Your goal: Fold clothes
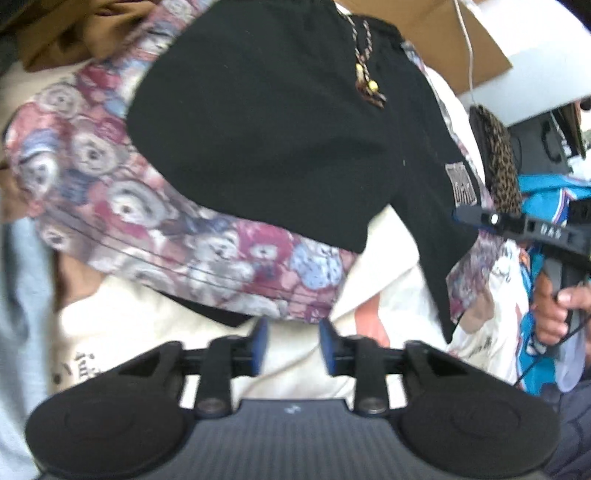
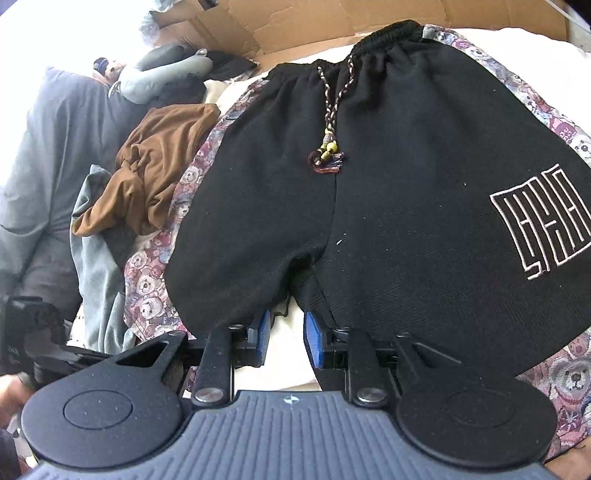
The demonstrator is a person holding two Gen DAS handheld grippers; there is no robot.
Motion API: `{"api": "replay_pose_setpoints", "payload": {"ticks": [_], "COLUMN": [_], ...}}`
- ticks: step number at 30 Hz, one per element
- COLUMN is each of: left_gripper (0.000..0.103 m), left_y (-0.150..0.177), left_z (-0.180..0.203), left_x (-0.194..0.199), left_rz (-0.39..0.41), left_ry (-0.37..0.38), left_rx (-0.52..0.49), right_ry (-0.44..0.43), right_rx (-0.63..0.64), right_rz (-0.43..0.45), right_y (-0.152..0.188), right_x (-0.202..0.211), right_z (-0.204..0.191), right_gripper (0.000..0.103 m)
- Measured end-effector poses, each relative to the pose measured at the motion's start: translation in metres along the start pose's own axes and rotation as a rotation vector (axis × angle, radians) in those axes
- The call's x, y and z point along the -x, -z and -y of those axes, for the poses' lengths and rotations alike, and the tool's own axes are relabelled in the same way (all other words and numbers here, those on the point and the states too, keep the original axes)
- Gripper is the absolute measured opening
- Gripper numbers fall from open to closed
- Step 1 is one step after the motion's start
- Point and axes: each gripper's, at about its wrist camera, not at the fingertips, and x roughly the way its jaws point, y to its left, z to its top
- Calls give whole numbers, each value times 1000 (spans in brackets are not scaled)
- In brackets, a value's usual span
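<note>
A: Where are the shorts (image 2: pixel 388 177)?

B: Spread flat on a cream cloth (image 2: pixel 288 358), waistband away from the right gripper (image 2: pixel 287 341). Black front, bear-print side panels (image 2: pixel 155 295), a braided drawstring (image 2: pixel 334 110) down the middle and a white logo (image 2: pixel 543 229) on one leg.

A: And that gripper?

B: At the crotch of the shorts, just below the two leg hems. Its jaws stand partly apart, with only cream cloth showing in the gap; they hold nothing.

A: The left gripper (image 1: pixel 293 345)?

B: At the side of the shorts (image 1: pixel 266 140), beside the bear-print panel's (image 1: pixel 192 243) edge. Jaws partly apart too, nothing between them. That view is blurred.

A: Anything else near the shorts?

B: A brown garment (image 2: pixel 155 166) bunched beside the panel, grey fabric (image 2: pixel 48 155) beyond that, and cardboard (image 2: pixel 314 18) past the waistband. From the left view, the right hand (image 1: pixel 557 310) grips its handle beyond the far leg.
</note>
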Motion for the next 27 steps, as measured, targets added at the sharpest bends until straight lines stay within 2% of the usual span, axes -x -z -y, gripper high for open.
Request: {"api": "replay_pose_setpoints", "payload": {"ticks": [4,11,14,16,22,27], "left_gripper": [44,43,27,2,1,1], "left_y": [-4,0,0,-6,-34,-55], "left_z": [4,9,7,7,1,-16], "left_x": [-15,-33,-29,-21,11,30], "left_rz": [-28,-3,63,111,265,324], "left_ry": [4,111,117,109,97,54], "left_rx": [-4,30,40,26,47,47], "right_ry": [3,3,3,3,-8,-13], "right_rx": [-5,-11,-10,-9,3,15], "right_rz": [0,-7,-12,-15,-23,-34], "right_y": [0,4,6,7,6,5], "right_x": [0,-1,-1,-2,-4,-7], "right_z": [2,4,5,5,1,-2], "right_gripper": [29,29,29,29,29,29]}}
